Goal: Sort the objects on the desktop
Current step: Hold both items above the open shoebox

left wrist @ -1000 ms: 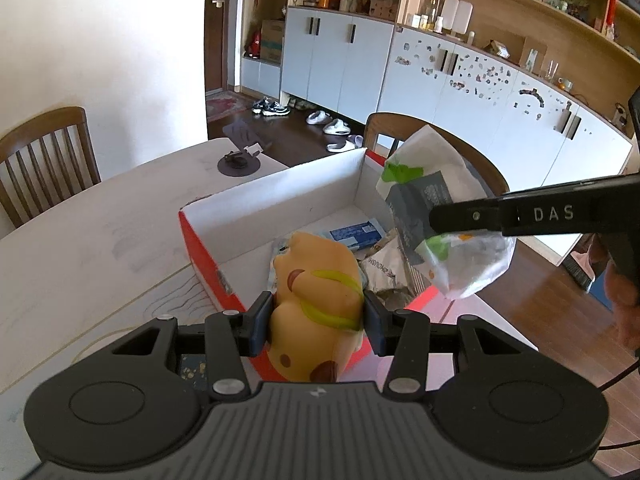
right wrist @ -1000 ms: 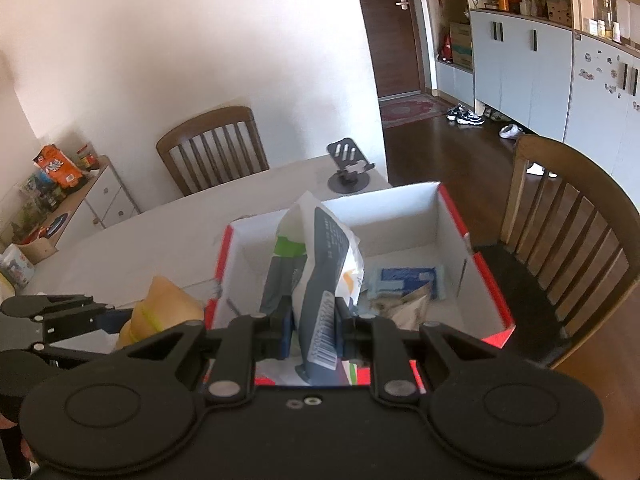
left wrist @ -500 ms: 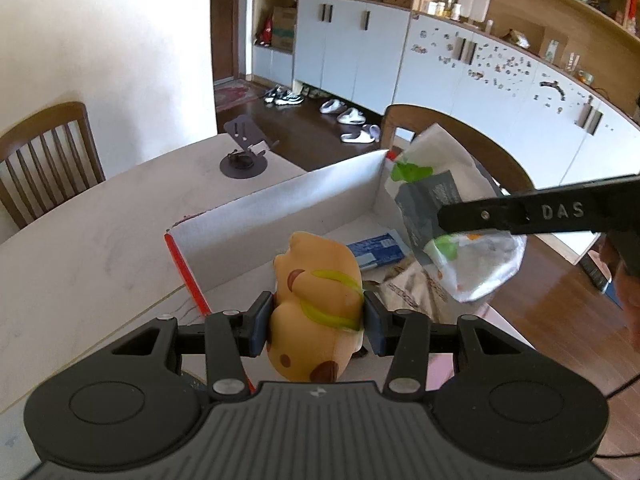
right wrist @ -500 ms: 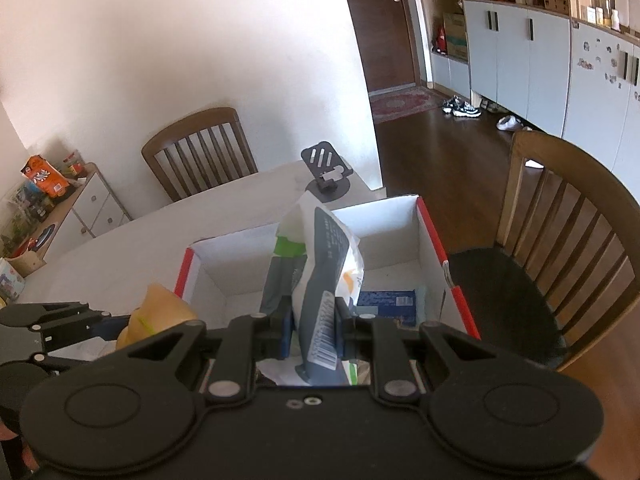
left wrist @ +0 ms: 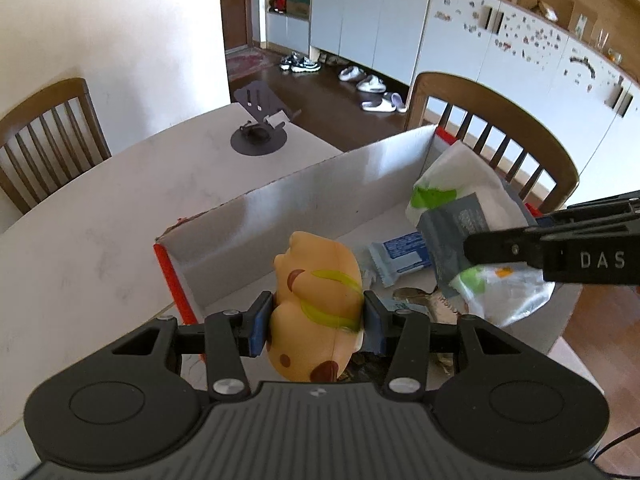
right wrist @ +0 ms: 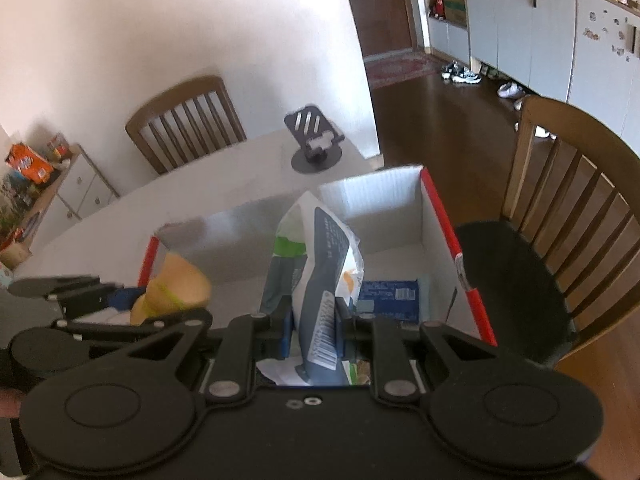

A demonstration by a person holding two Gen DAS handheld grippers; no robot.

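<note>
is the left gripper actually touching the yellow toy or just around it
Touching. In the left wrist view both pads of the left gripper press against the sides of the yellow toy, with no gap on either side, and it hangs above the box.

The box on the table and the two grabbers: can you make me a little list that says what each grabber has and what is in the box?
left gripper: shut on a yellow squishy toy with a green stripe
right gripper: shut on a white, grey and green snack bag
box: white inside, red edges, open top, on the table
in the box: a blue packet and crumpled wrappers
where the held things are: both above the open box
also on the table: a dark phone stand
</note>
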